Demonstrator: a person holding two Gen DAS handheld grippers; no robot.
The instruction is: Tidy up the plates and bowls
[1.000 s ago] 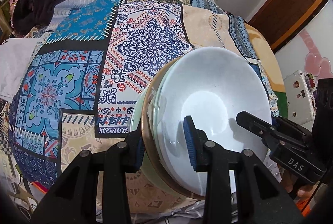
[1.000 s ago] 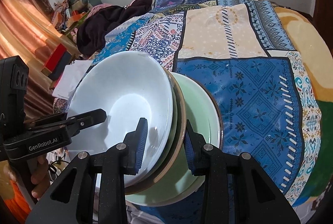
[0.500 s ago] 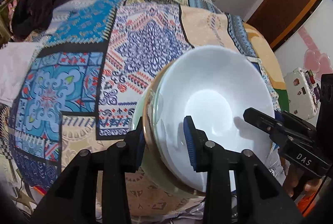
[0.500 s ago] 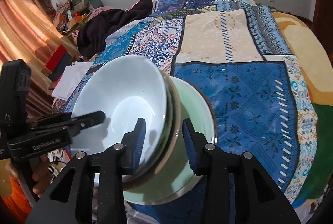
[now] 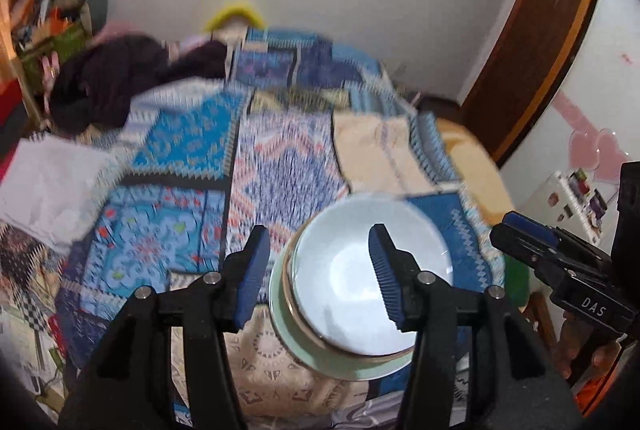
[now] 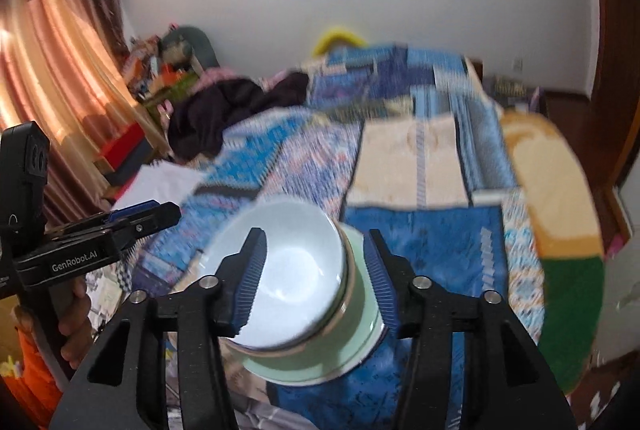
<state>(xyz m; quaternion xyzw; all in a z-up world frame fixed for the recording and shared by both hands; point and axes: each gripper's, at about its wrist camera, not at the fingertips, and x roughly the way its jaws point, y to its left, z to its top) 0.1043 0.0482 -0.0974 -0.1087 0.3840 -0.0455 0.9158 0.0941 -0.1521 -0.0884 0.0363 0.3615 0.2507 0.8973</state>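
The white bowl (image 5: 372, 270) sits nested on the green plate (image 6: 320, 362) near the front edge of the patchwork bed cover (image 5: 192, 190), and since the left gripper (image 5: 316, 274) and right gripper (image 6: 316, 278) both have jaws spread wide and hold nothing, it seems best to back away slowly without bumping the stack.

A bed (image 5: 280, 166) fills both views, spread with a patchwork quilt (image 6: 432, 254) of blue, cream and red panels. Near its front edge sits a stack of dishes (image 5: 352, 314): white bowl on top, tan-rimmed piece under it, pale green plate at the bottom. Far beyond the stack and to its left, a dark heap of clothing (image 6: 236, 110) lies on the quilt. Nearer, left of the stack, a white folded cloth (image 5: 52, 186) rests flat.
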